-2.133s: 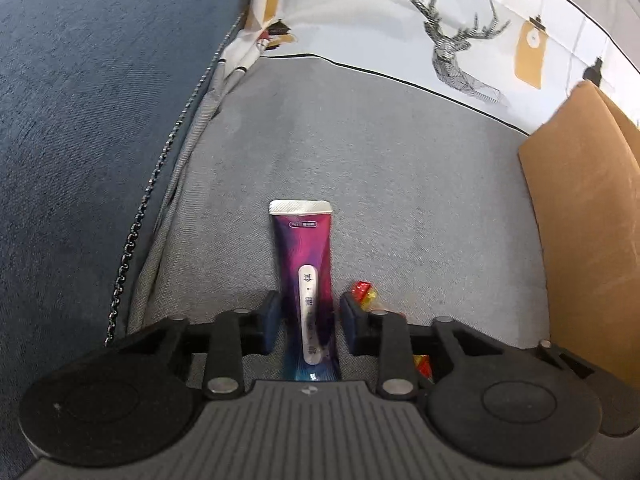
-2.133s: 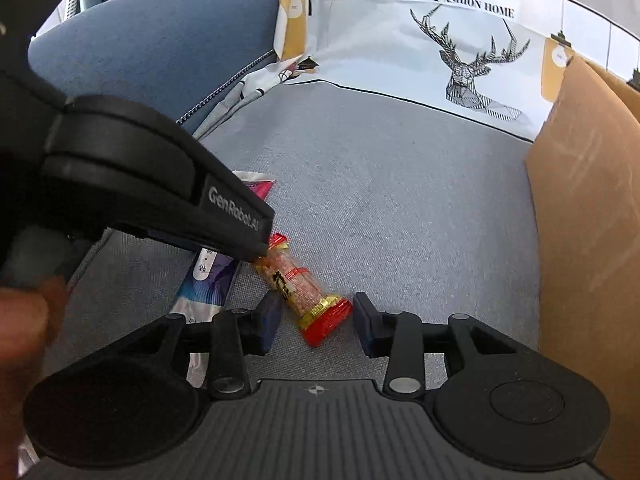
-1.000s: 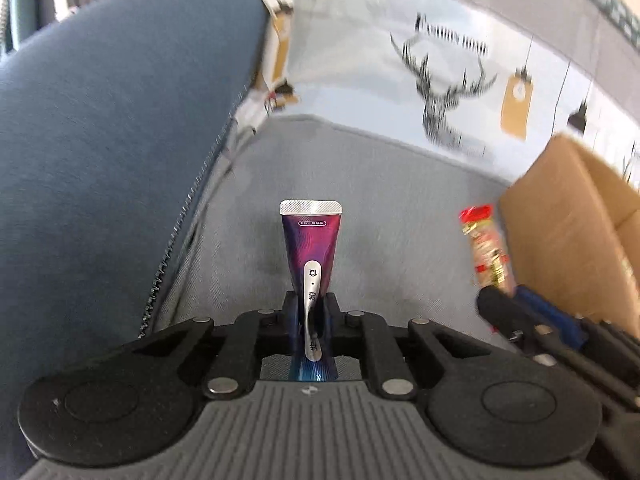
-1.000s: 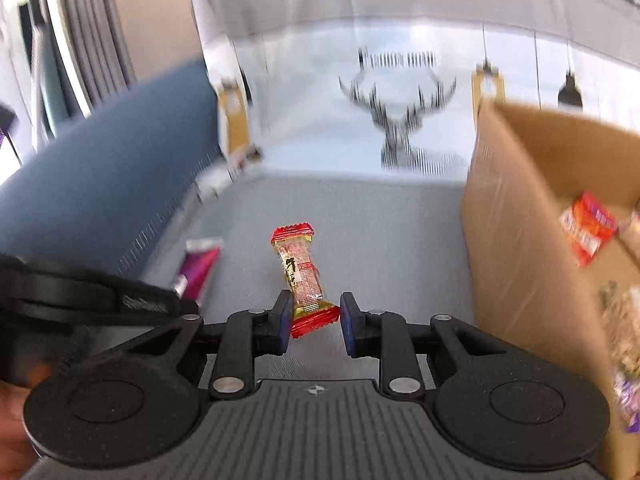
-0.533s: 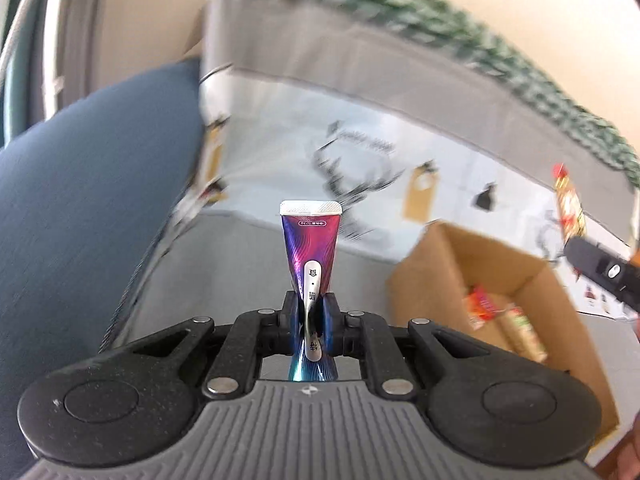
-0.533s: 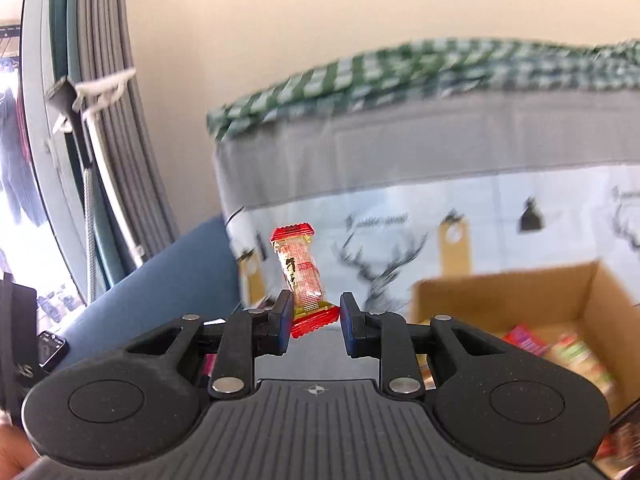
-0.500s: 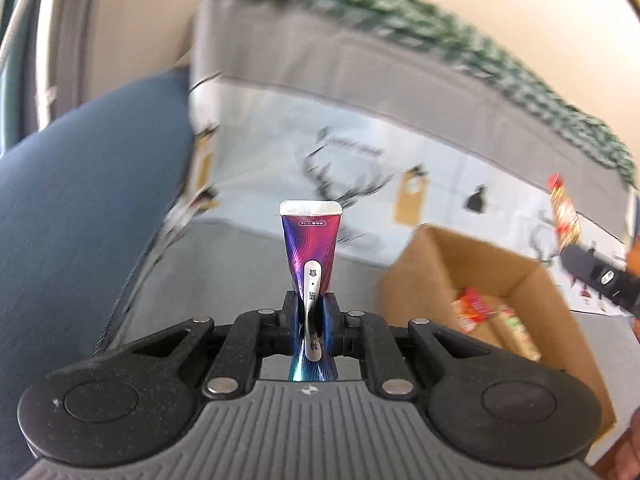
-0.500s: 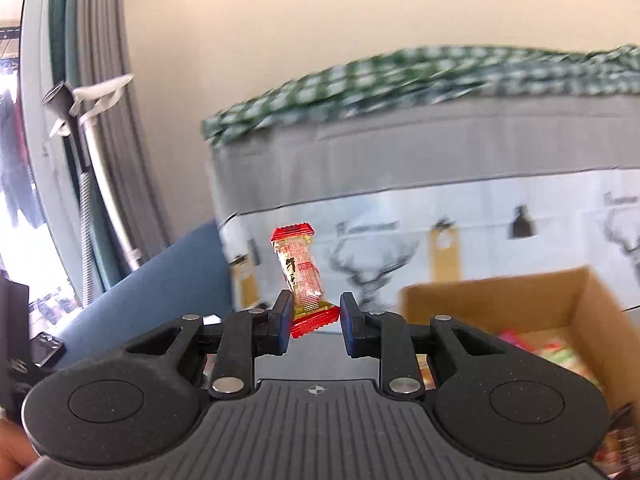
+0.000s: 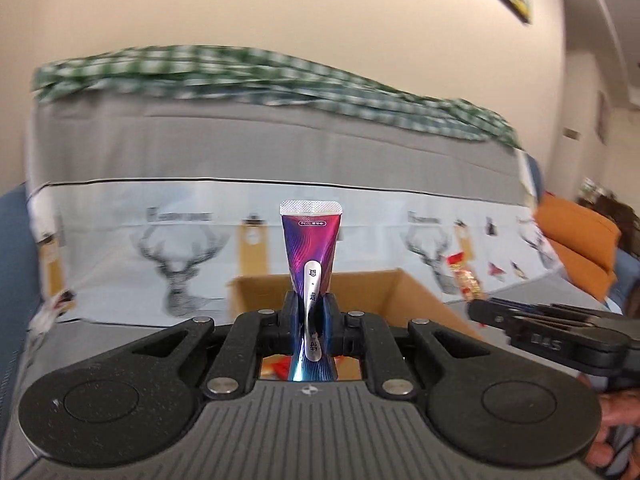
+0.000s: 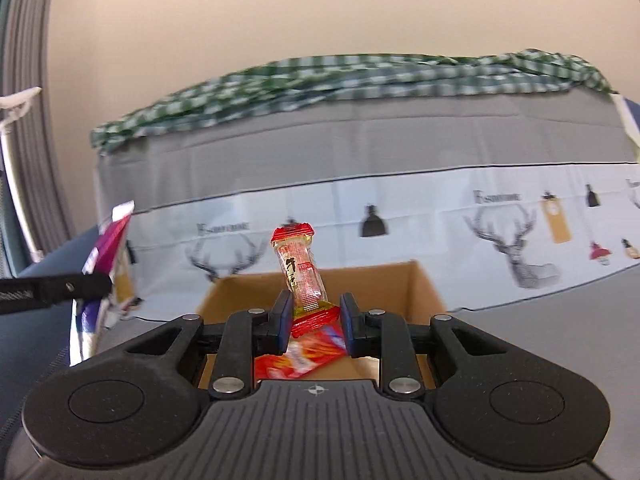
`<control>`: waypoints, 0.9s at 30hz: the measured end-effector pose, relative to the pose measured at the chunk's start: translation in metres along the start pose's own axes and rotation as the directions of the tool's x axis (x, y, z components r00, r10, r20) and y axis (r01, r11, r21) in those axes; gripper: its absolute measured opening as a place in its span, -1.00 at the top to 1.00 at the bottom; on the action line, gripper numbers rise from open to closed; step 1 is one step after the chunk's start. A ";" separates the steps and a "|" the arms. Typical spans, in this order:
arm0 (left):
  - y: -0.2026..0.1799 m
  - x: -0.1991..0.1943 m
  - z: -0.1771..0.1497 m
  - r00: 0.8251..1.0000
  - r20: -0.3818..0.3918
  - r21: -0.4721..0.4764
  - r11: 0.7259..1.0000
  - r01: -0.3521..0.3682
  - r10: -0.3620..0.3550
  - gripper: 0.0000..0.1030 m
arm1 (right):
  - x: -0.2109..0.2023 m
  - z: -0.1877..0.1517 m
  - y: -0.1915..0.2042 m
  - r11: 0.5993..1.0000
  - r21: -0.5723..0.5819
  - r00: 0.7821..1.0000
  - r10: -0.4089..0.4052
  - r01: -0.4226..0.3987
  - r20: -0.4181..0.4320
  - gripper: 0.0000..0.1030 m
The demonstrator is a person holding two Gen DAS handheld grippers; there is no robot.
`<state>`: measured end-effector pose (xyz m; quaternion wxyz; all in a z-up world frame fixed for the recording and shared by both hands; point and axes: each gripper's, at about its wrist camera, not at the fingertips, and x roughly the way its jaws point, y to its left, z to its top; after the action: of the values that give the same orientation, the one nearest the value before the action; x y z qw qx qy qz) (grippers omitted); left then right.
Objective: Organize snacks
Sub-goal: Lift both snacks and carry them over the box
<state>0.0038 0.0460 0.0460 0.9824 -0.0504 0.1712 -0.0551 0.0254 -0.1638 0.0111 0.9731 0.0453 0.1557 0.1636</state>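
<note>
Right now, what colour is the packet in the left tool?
Purple-to-pink packet with a silver top seal; clearest in the left wrist view.

the purple snack pouch [image 9: 310, 242] is a flat, tapering sachet in purple and magenta with a crimped silver seal at its top and a white label strip down its middle. it stands upright, pinched at its lower end, in the air before the cardboard box [image 9: 368, 286].

the red-ended snack bar [image 10: 302, 274] has a clear wrapper with red printing and red crimped ends. it tilts slightly left, gripped near its lower end, above the open box [image 10: 424, 280], where a red packet [image 10: 300, 356] lies inside.
</note>
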 end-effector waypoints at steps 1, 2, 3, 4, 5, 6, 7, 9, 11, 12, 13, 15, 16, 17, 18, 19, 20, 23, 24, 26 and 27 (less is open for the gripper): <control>-0.008 0.005 0.000 1.000 -0.006 0.007 1.000 0.017 -0.017 0.77 | 0.000 -0.001 -0.007 1.000 0.003 1.000 -0.013 0.013 -0.005 0.49; -0.013 0.009 -0.001 0.999 -0.010 0.010 0.999 0.030 -0.030 0.77 | 0.001 -0.003 -0.012 1.000 0.006 1.000 -0.023 0.023 -0.009 0.49; -0.020 0.012 -0.002 0.999 -0.016 0.011 0.999 0.044 -0.044 0.77 | 0.001 -0.004 -0.017 0.999 0.008 0.999 -0.033 0.033 -0.014 0.49; -0.025 0.017 -0.002 0.998 -0.020 0.010 0.998 0.057 -0.057 0.77 | 0.002 -0.006 -0.022 0.999 0.009 0.999 -0.043 0.043 -0.017 0.49; -0.030 0.021 -0.002 0.997 -0.022 0.008 0.998 0.067 -0.067 0.77 | 0.002 -0.007 -0.025 0.999 0.009 0.999 -0.050 0.050 -0.018 0.49; -0.034 0.022 -0.004 0.997 -0.024 0.007 0.997 0.076 -0.076 0.77 | 0.001 -0.008 -0.029 0.998 0.008 0.998 -0.055 0.056 -0.019 0.49; -0.037 0.025 -0.005 0.996 -0.025 0.007 0.997 0.083 -0.083 0.77 | 0.002 -0.009 -0.032 0.998 0.007 0.998 -0.061 0.061 -0.020 0.49; -0.042 0.029 -0.006 0.995 -0.027 0.010 0.995 0.095 -0.095 0.77 | 0.003 -0.010 -0.036 0.998 0.008 0.997 -0.068 0.068 -0.020 0.49; -0.043 0.030 -0.007 0.994 -0.028 0.012 0.994 0.106 -0.106 0.77 | 0.004 -0.010 -0.037 0.998 0.007 0.997 -0.070 0.070 -0.020 0.49; -0.044 0.030 -0.007 0.994 -0.028 0.014 0.994 0.111 -0.110 0.77 | 0.004 -0.010 -0.037 0.998 0.006 0.997 -0.070 0.070 -0.019 0.49; -0.044 0.032 -0.007 0.993 -0.028 0.015 0.993 0.115 -0.115 0.77 | 0.004 -0.010 -0.037 0.998 0.003 0.997 -0.069 0.069 -0.016 0.49; -0.044 0.033 -0.007 0.992 -0.032 0.015 0.992 0.122 -0.121 0.77 | 0.005 -0.010 -0.036 0.998 -0.004 0.998 -0.069 0.069 -0.013 0.49; -0.044 0.034 -0.007 0.992 -0.035 0.013 0.992 0.125 -0.124 0.77 | 0.005 -0.010 -0.036 0.998 -0.006 0.998 -0.067 0.067 -0.012 0.49; -0.044 0.035 -0.007 0.992 -0.039 0.013 0.992 0.125 -0.124 0.77 | 0.005 -0.011 -0.035 0.998 -0.008 0.998 -0.065 0.065 -0.012 0.49; -0.043 0.034 -0.008 0.991 -0.044 0.013 0.992 0.124 -0.123 0.77 | 0.006 -0.011 -0.034 0.998 -0.011 0.998 -0.063 0.063 -0.012 0.49; -0.043 0.035 -0.008 0.991 -0.046 0.013 0.992 0.123 -0.122 0.77 | 0.006 -0.011 -0.033 0.998 -0.015 0.998 -0.062 0.062 -0.012 0.49; -0.043 0.036 -0.008 0.991 -0.048 0.013 0.992 0.124 -0.123 0.77 | 0.006 -0.011 -0.032 0.998 -0.018 0.998 -0.063 0.062 -0.013 0.49; -0.045 0.035 -0.009 0.991 -0.055 0.014 0.993 0.121 -0.120 0.77 | 0.006 -0.011 -0.032 0.998 -0.018 0.998 -0.057 0.057 -0.008 0.49; -0.045 0.035 -0.009 0.991 -0.057 0.015 0.992 0.121 -0.120 0.77 | 0.006 -0.010 -0.031 0.998 -0.020 0.998 -0.056 0.056 -0.007 0.49; -0.045 0.035 -0.009 0.991 -0.058 0.018 0.992 0.122 -0.121 0.77 | 0.005 -0.010 -0.030 0.998 -0.025 0.999 -0.054 0.053 -0.006 0.49; -0.045 0.035 -0.009 0.991 -0.058 0.019 0.992 0.122 -0.120 0.77 | 0.006 -0.011 -0.030 0.998 -0.027 0.999 -0.053 0.053 -0.008 0.49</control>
<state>0.0291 -0.0036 0.0312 0.9725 -0.0478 0.1952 -0.1180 0.0362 -0.1898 -0.0047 0.9770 0.0275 0.1587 0.1399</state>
